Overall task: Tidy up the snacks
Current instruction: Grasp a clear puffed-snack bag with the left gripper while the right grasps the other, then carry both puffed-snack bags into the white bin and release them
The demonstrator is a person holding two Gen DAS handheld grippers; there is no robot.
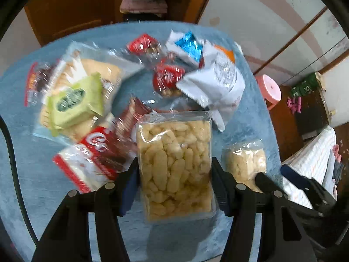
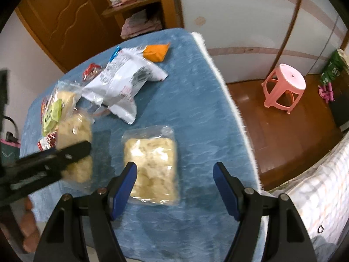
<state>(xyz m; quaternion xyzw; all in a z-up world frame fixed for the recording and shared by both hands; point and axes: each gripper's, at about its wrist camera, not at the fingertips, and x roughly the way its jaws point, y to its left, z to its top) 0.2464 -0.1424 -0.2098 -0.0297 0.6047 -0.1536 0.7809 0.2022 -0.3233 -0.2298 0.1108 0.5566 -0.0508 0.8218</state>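
Note:
A clear pack of pale puffed snacks lies on the blue tablecloth. My left gripper straddles it from above, and both blue pads rest against its long sides. The right wrist view shows the same pack with a black finger of the left gripper across it. A second clear pack of pale snacks lies to its right. My right gripper hangs over this pack's near end, open, with the left pad at its edge and the right pad well clear.
A pile of snacks fills the far left of the table: a green packet, a red-and-white pack, white bags, red round packs. The table's right edge drops to a wooden floor with a pink stool.

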